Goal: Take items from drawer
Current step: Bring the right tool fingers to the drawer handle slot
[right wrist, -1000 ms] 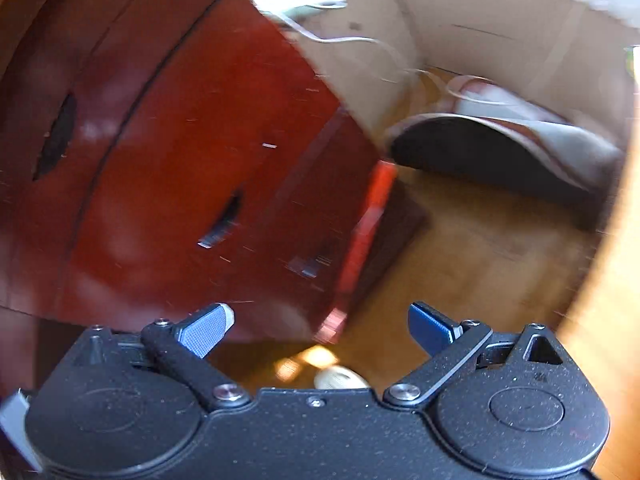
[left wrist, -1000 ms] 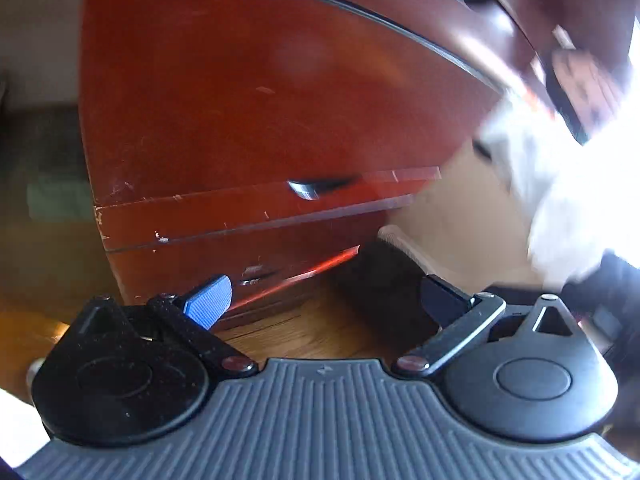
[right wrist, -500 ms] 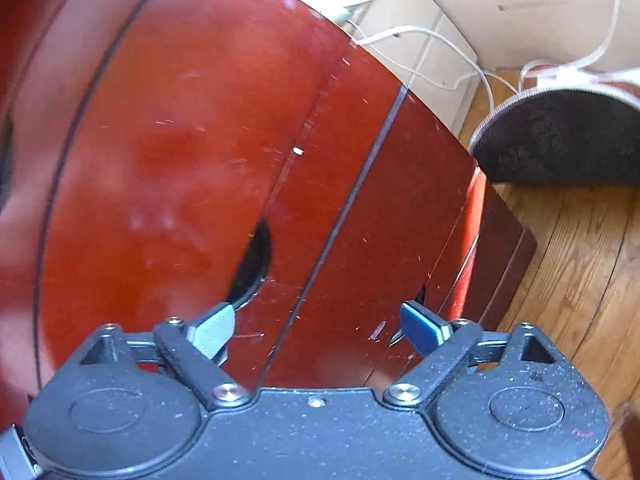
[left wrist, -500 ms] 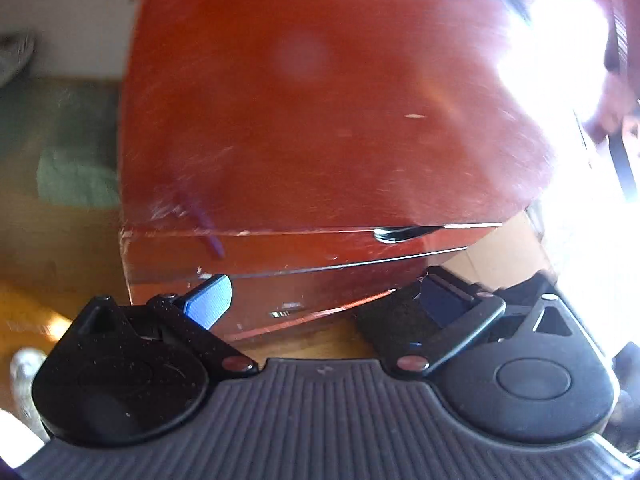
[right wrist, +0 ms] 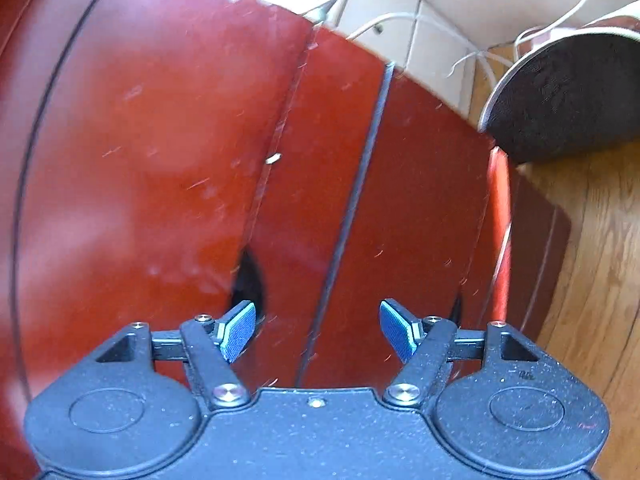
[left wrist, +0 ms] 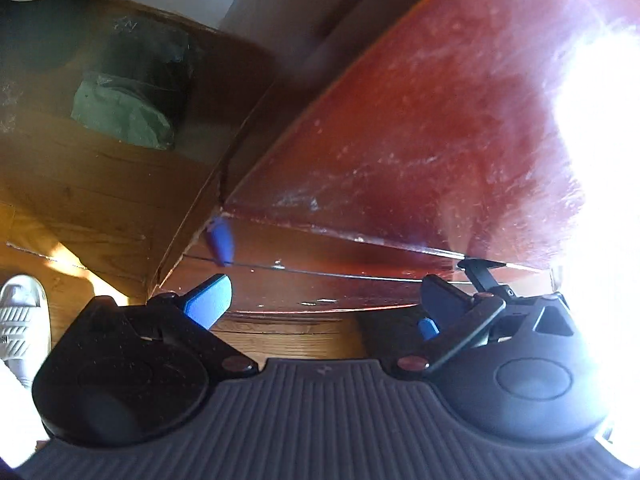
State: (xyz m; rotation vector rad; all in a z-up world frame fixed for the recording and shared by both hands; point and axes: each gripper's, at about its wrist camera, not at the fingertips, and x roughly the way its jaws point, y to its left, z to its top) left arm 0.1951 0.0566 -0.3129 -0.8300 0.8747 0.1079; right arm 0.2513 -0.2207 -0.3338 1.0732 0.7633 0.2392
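Note:
A glossy red-brown wooden cabinet fills both views, its drawer fronts point(right wrist: 168, 184) shut. A dark cut-out handle slot point(right wrist: 248, 280) sits at a drawer edge, just beyond my right gripper's left fingertip. My right gripper point(right wrist: 318, 330) is open and empty, close to the drawer front. My left gripper point(left wrist: 324, 300) is open and empty, facing the cabinet's lower left corner point(left wrist: 224, 208); the other gripper's fingers point(left wrist: 480, 272) show at a drawer seam there. No drawer contents are visible.
Wooden floor point(left wrist: 80, 200) lies left of the cabinet, with a green cloth bundle point(left wrist: 120, 112) and a white shoe point(left wrist: 20, 320). In the right wrist view a round dark speaker-like object point(right wrist: 568, 92) and white cables point(right wrist: 460, 60) lie by the wall right of the cabinet.
My right gripper has moved closer to the drawer front, its left finger now at the handle slot. My left gripper has swung left, now facing the cabinet's corner and the floor.

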